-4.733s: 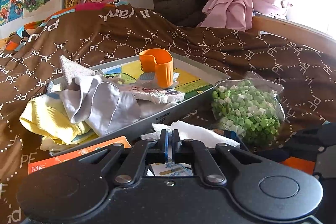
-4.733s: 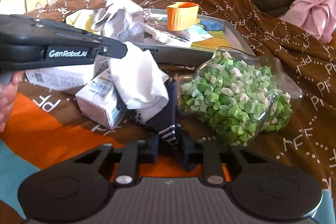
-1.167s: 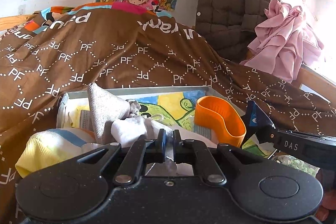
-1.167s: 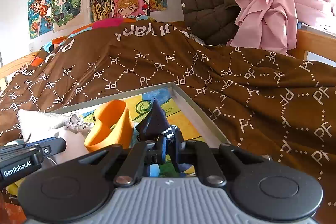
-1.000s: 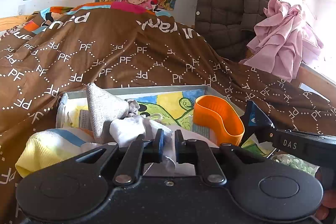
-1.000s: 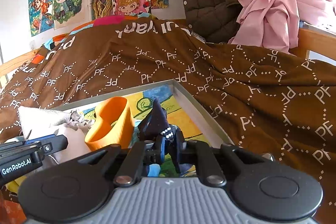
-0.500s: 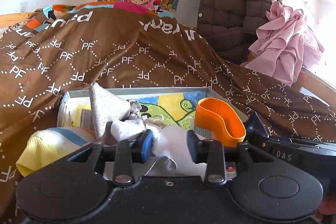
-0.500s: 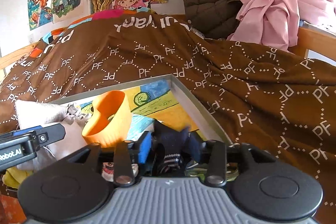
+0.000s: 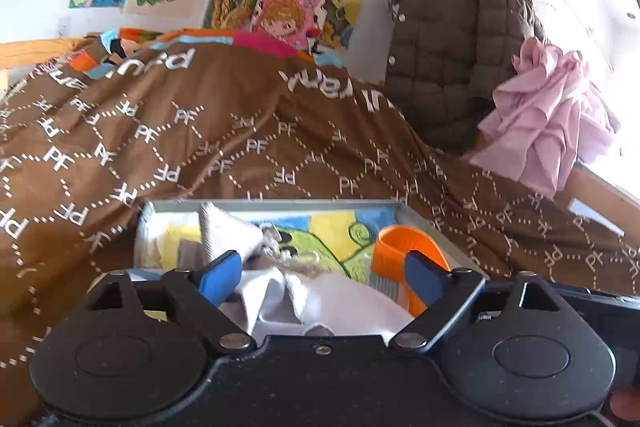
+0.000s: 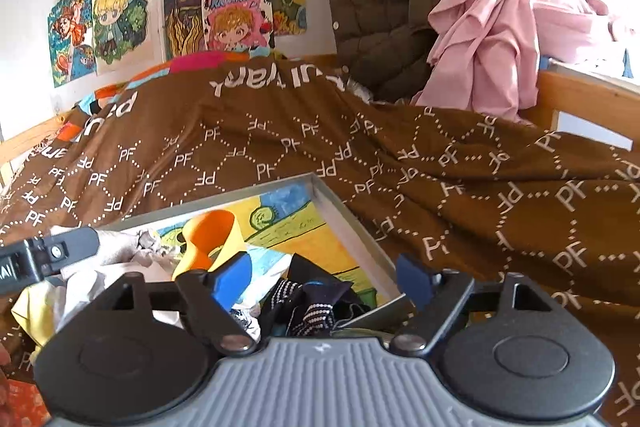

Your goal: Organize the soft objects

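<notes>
A grey tray [image 9: 280, 205] with a cartoon picture on its floor lies on the brown bedspread. My left gripper [image 9: 320, 273] hovers over its near side, jaws opening, and a white cloth [image 9: 340, 303] lies loose below them, free of the pads. A grey cloth [image 9: 224, 231] and a yellow cloth [image 10: 28, 311] sit in the tray's left part. My right gripper [image 10: 324, 279] is over the tray's [image 10: 348, 223] right near corner, jaws opening. A dark sock with white dots [image 10: 316, 303] lies beneath them, released. An orange cup [image 9: 400, 247] stands in the tray.
The brown bedspread [image 9: 200, 147] rises behind the tray and spreads to the right. A brown quilted jacket [image 9: 448, 59] and a pink garment [image 9: 548, 131] hang at the back right by a wooden bed rail [image 10: 580, 95]. Cartoon posters cover the wall.
Both grippers went from shut to wide apart and lifted slightly. The white cloth dropped out of the left one and the dark sock out of the right one, into the tray.
</notes>
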`<state>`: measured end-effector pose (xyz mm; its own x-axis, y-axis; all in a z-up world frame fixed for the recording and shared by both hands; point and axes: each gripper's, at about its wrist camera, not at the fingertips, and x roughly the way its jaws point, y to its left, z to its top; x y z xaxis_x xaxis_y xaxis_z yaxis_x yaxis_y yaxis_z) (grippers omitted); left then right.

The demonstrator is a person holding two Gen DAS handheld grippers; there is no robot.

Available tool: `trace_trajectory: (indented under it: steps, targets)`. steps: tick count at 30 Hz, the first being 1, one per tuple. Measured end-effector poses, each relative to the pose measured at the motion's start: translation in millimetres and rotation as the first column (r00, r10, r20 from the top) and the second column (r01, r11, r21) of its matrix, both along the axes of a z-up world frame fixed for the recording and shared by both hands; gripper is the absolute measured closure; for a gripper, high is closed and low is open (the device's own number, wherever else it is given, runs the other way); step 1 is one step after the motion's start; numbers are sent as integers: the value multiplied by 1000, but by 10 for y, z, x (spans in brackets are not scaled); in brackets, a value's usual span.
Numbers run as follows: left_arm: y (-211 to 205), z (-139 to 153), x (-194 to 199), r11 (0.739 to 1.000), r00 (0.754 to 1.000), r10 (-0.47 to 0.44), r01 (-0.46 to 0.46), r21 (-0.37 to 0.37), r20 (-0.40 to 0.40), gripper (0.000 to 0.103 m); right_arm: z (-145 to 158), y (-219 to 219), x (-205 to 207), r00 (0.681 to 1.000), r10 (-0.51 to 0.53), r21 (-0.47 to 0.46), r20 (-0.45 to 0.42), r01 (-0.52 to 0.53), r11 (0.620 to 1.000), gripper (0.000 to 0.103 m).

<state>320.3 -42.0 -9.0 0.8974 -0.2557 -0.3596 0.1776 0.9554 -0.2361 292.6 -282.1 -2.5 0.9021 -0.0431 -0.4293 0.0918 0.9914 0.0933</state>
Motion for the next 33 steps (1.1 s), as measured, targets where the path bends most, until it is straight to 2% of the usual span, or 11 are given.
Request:
trace_trajectory:
  steps: [4, 12, 24, 33]
  targets:
    - [38, 116, -82, 1000, 999, 25, -25, 2, 31, 2, 87, -44, -120, 1000, -9, 16, 25, 8, 1000, 11]
    - [45, 292, -288, 999, 996, 35, -38, 36, 78, 1, 249, -62, -365, 997, 6, 27, 80, -8, 1000, 2]
    - [108, 413, -677, 995, 993, 74, -80, 65, 96, 1, 397, 12, -760, 988, 36, -24, 148, -33, 999, 0]
    - [72, 548, -982, 990, 988, 93, -105, 91, 127, 1, 436, -10, -996, 986, 34, -2, 162, -34, 999, 0]
